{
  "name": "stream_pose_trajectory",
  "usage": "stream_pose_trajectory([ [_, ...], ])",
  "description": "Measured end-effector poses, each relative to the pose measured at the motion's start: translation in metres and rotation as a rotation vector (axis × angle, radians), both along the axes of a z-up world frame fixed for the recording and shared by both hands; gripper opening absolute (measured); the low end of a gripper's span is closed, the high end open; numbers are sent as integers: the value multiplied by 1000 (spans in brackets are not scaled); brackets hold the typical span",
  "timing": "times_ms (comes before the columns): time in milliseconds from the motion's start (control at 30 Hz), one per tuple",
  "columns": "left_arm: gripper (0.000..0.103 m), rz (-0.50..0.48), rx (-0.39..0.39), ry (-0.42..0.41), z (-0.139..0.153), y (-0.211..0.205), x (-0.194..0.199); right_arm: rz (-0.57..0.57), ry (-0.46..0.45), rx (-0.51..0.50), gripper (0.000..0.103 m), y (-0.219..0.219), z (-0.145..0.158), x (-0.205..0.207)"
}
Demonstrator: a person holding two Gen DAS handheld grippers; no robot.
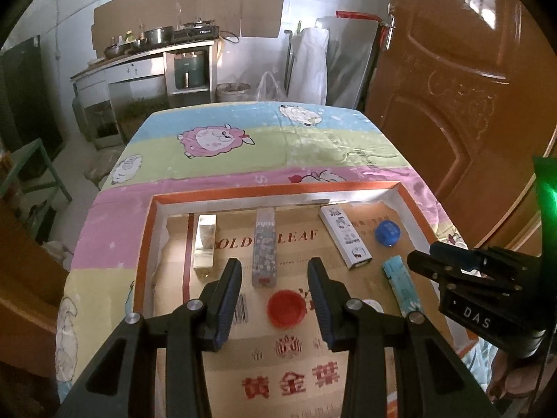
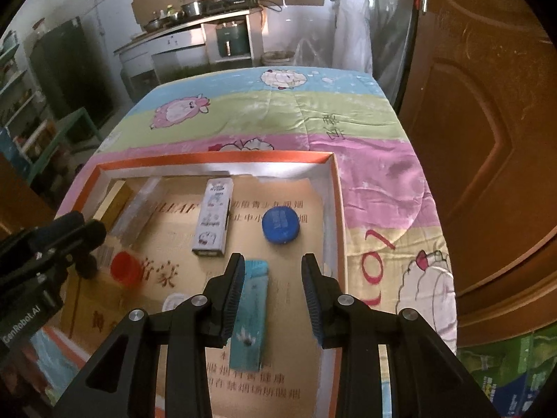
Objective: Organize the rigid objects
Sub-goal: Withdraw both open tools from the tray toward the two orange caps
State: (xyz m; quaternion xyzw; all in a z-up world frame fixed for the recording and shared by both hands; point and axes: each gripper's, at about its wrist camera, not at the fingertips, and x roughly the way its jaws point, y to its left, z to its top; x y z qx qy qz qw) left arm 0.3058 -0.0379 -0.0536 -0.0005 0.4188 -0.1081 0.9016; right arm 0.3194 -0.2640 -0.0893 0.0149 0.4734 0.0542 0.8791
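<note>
Inside the shallow orange-rimmed cardboard tray [image 1: 150,230] lined with printed brown cardboard, the rigid things lie spread in loose rows on the counter, which is covered by a pastel sheep-print cloth [image 1: 278,146]. Along the tray's far side, from left to right in the left wrist view, lie a shiny gold rectangular box [image 1: 205,244], a clear long box with a speckled pattern [image 1: 265,247], a white printed rectangular carton [image 1: 344,237] lying at a slant, and a round blue plastic lid [image 1: 387,232]. Nearer the cameras sit a round red plastic cap [image 1: 285,308] and a light-blue flat oblong packet [image 2: 251,310], with a small white round lid [image 2: 175,301] partly hidden behind the fingers. The left gripper [image 1: 275,299] hovers over the tray with its fingers spread apart and empty, the red cap showing in the gap between them. The right gripper [image 2: 271,296] is likewise spread wide and holds nothing; the light-blue packet lies on the tray floor beneath it, close to its left finger [image 2: 231,299], though whether they touch cannot be told. Each gripper shows at the edge of the other's view. A brown wooden door [image 1: 452,104] stands to the right of the counter.
</note>
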Motion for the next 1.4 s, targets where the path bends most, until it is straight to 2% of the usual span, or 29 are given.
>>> stream_pose_trajectory([
  [467, 39, -11, -29, -63, 22, 11, -54, 23, -64, 3, 35, 9, 22, -59],
  [1000, 39, -44, -49, -102, 24, 12, -114, 41, -139, -2, 35, 23, 25, -135],
  [1200, 39, -54, -54, -105, 19, 10, -135, 12, -157, 12, 35, 19, 26, -153],
  [1400, 39, -112, -38, -81, -1, -3, -156, -17, -157, 40, 35, 13, 17, -171],
])
